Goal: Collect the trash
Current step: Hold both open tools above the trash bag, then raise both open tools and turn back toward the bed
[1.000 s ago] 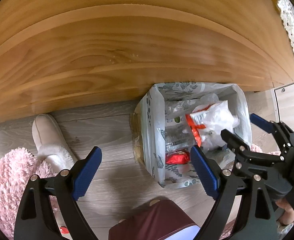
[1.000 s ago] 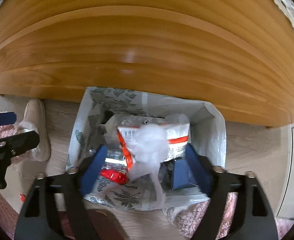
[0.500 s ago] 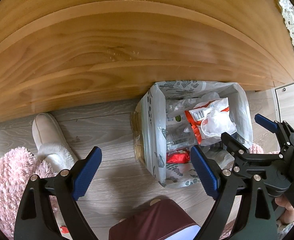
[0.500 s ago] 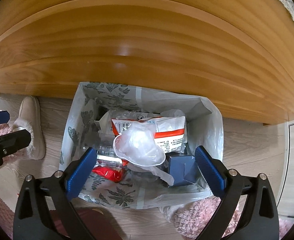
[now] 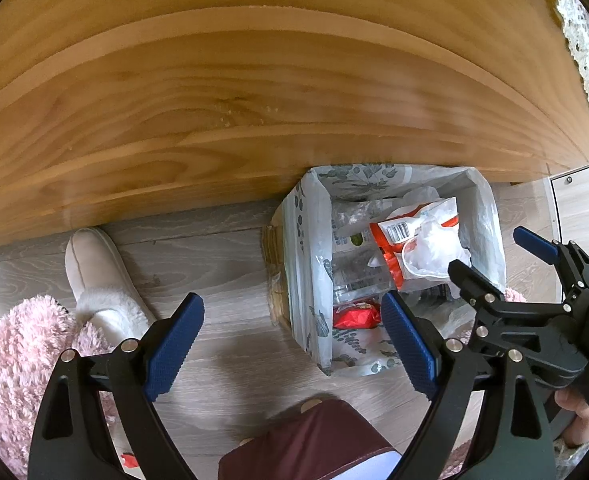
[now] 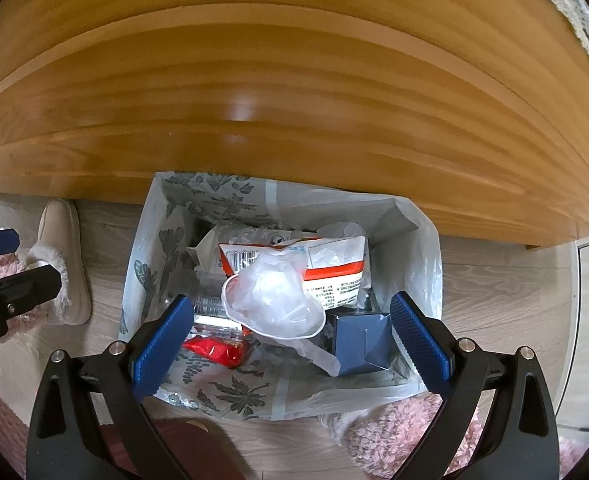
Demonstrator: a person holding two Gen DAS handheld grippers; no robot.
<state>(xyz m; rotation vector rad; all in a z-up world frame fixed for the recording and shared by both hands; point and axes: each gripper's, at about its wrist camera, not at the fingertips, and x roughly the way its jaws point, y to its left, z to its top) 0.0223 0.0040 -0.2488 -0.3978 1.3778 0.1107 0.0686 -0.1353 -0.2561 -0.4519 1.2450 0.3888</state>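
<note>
Print on the snack packet (image 6: pixel 336 270) too small to read. Clear bottle (image 6: pixel 210 306) mostly buried under the crumpled plastic film (image 6: pixel 272 300). Blue box (image 6: pixel 360 342) partly covered by the same film. Red wrapper (image 6: pixel 214 350) half hidden behind a blue pad. Fluffy slipper (image 5: pixel 94 276) partly masked by pink rug (image 5: pixel 18 344).

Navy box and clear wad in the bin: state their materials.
Navy box: seemingly cardboard, matte, with crisp folded edges. Clear wad: thin plastic film, glossy and translucent, crumpled, possibly a disposable glove; it lies on the snack packet.
</note>
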